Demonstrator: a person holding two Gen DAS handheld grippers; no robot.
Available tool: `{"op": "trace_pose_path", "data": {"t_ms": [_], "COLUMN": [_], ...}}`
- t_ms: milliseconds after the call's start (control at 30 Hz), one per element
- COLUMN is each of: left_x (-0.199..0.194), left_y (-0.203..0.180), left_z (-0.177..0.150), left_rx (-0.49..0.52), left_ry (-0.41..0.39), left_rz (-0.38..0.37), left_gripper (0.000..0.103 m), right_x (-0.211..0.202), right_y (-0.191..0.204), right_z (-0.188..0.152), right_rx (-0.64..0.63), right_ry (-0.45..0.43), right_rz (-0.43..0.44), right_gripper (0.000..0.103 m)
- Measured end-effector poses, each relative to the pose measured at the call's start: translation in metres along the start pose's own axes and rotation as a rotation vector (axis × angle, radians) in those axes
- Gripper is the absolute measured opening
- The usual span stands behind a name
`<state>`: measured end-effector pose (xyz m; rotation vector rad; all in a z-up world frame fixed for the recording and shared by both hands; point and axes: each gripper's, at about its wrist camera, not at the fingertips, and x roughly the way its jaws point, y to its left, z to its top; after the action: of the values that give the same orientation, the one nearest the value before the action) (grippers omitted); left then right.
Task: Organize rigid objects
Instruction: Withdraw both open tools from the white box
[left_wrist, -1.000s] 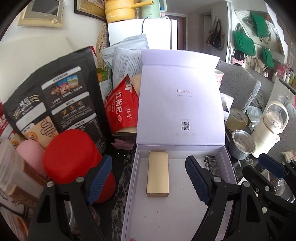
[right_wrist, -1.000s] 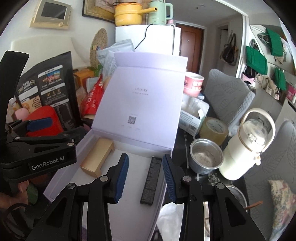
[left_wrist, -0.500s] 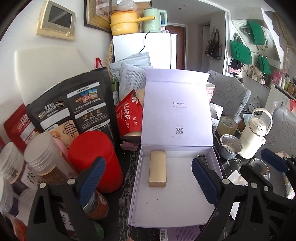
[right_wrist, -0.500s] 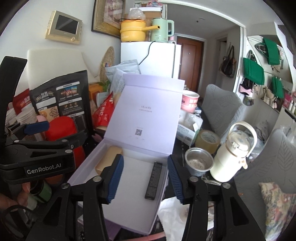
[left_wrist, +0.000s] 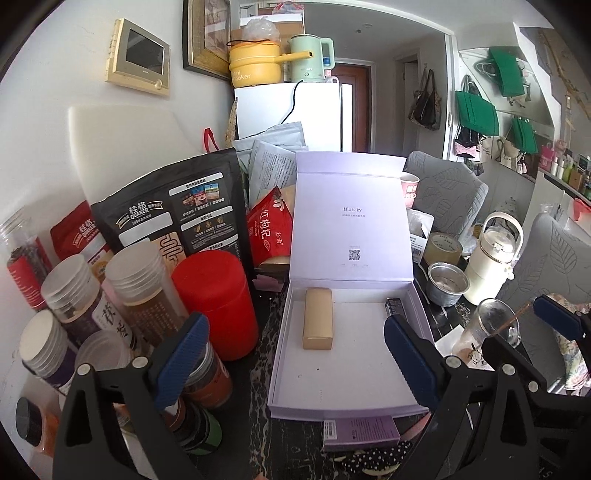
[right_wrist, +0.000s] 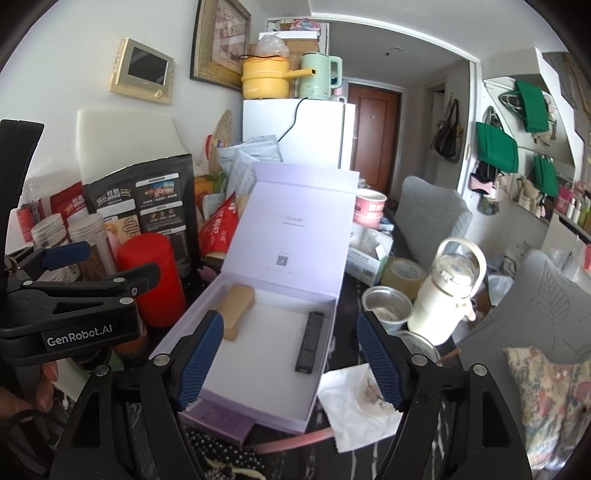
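Note:
An open lavender gift box (left_wrist: 369, 391) with its lid upright sits on the dark table; it also shows in the right wrist view (right_wrist: 258, 402). Inside lie a gold rectangular box (left_wrist: 317, 323) (right_wrist: 238, 312) at the left and a slim black stick (right_wrist: 309, 341) along the right wall, partly hidden in the left wrist view (left_wrist: 393, 306). My left gripper (left_wrist: 295, 358) is open and empty, above the box's near part. My right gripper (right_wrist: 291, 360) is open and empty, above the box's near right side.
A red canister (left_wrist: 218, 302), several jars (left_wrist: 136, 291) and snack bags (left_wrist: 170, 218) crowd the left. A steel cup (right_wrist: 386, 304), cream kettle (right_wrist: 447, 288), tape roll (right_wrist: 404, 273), glass (left_wrist: 493, 325) and tissue (right_wrist: 358, 402) stand to the right. A purple box (left_wrist: 360, 430) lies at the front.
Both grippers have pulled back and up from the box, so more of the table shows. The right gripper's jaws have opened wider. The gold box and black stick have stayed put.

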<state>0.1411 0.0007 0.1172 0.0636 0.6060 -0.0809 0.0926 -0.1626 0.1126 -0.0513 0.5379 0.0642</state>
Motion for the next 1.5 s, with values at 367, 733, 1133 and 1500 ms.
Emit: {"op": "trace_pose_path", "data": {"t_ms": [367, 733, 1133, 1500], "left_x": [-0.028, -0.05, -0.062, -0.054], "left_y": [-0.005, -0.007, -0.006, -0.002], "left_z": [-0.03, -0.057, -0.094, -0.119], "left_rx": [0.017, 0.031, 0.051, 0.028], "left_ry": [0.014, 0.007, 0.03, 0.09], "left_rz": [-0.037, -0.048, -0.066, -0.089], "left_gripper": [0.097, 0.097, 0.097, 0.097], "right_x": [-0.033, -0.049, -0.056, -0.049], "right_y": [0.002, 0.008, 0.009, 0.01], "right_z": [-0.025, -0.05, -0.088, -0.121], "right_rx": [0.008, 0.011, 0.054, 0.08], "right_ry": [0.002, 0.023, 0.077, 0.134], "right_rz": [-0.004, 0.006, 0.055, 0.082], "right_gripper": [0.078, 0.078, 0.078, 0.078]}}
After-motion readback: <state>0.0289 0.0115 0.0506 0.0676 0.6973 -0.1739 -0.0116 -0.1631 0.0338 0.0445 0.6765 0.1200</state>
